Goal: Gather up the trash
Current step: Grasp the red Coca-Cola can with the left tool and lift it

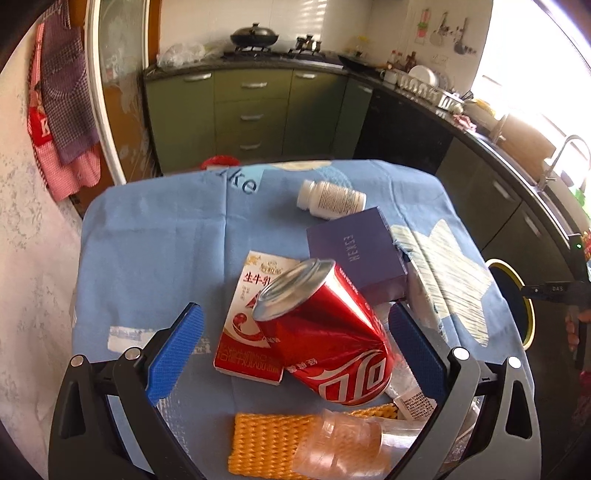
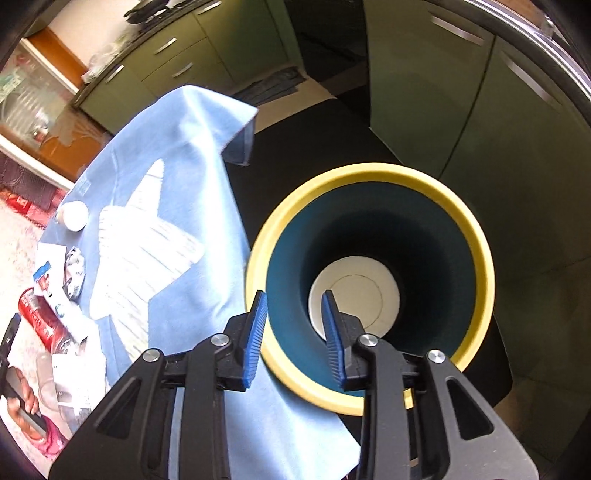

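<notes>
Kitchen setting: green cabinets (image 1: 251, 110) along the far wall, a stove with a black wok (image 1: 254, 36) on top, and a dish rack (image 1: 428, 86) toward the bright window. Aprons (image 1: 62, 122) hang on the left wall.

Worktop (image 1: 155, 251) is covered in a blue cloth with a pale star print. Trash lies clustered on its near right part:
- crushed red soda can (image 1: 325, 339), tilted, lying partly over a red and white milk carton (image 1: 251, 314)
- purple box (image 1: 358, 254) just behind the can, touching it
- white pill bottle (image 1: 330, 201) on its side, beyond the box
- orange foam net (image 1: 266, 443) at the near edge, with a clear plastic bottle (image 1: 343, 439) lying across it
- clear wrapper with a printed label (image 1: 415, 402) beside the can

Left hand-held gripper (image 1: 295, 339): jaws spread wide, one blue pad on each side of the can and carton, neither pad clearly touching anything. It holds nothing.

Right hand-held gripper (image 2: 293, 336): jaws parted with a gap between the blue pads, nothing between them. It hangs over the near rim of a bin (image 2: 476, 236) with a yellow rim and dark blue inside, standing on the floor just beside the worktop's hanging cloth. Only a white round base shows at the bin's bottom.
</notes>
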### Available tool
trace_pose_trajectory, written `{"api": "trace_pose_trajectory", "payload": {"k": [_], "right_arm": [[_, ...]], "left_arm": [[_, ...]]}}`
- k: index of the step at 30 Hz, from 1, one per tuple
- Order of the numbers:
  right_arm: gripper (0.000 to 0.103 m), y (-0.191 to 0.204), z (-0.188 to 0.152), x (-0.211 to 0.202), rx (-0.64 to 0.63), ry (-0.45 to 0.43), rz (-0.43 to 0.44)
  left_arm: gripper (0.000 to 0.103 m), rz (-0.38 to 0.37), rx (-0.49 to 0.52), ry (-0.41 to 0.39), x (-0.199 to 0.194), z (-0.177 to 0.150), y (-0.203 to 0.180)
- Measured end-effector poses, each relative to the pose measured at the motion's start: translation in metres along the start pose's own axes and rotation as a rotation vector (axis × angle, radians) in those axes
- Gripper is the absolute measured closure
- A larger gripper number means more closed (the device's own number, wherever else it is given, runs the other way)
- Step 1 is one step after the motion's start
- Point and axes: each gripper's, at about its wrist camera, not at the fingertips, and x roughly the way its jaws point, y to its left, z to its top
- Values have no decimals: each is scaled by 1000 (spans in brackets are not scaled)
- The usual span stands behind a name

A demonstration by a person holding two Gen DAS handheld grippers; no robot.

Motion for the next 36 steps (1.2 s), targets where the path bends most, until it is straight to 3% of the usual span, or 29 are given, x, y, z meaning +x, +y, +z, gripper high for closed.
{"api": "trace_pose_trajectory", "payload": {"k": [4,16,18,20,28,36], "right_arm": [[73,5,-8,-1,-20,2,18],[68,3,-7,11,-60,13,64],[68,4,-8,13,-61,15,64],[68,3,-8,15,-60,16,65],[68,6,-8,14,-68,6,72],[68,11,-13,7,-88,-13,80]], "left_arm": [[5,-36,-47,64,14,0,-3],[5,7,-51,151,54,-2,-22],[5,23,-36,146,56,-1,-25],[15,52,-17,132,56,-1,-27],[18,46,5,104,43,-1,-29],[20,35,45,14,1,7,-40]]}}
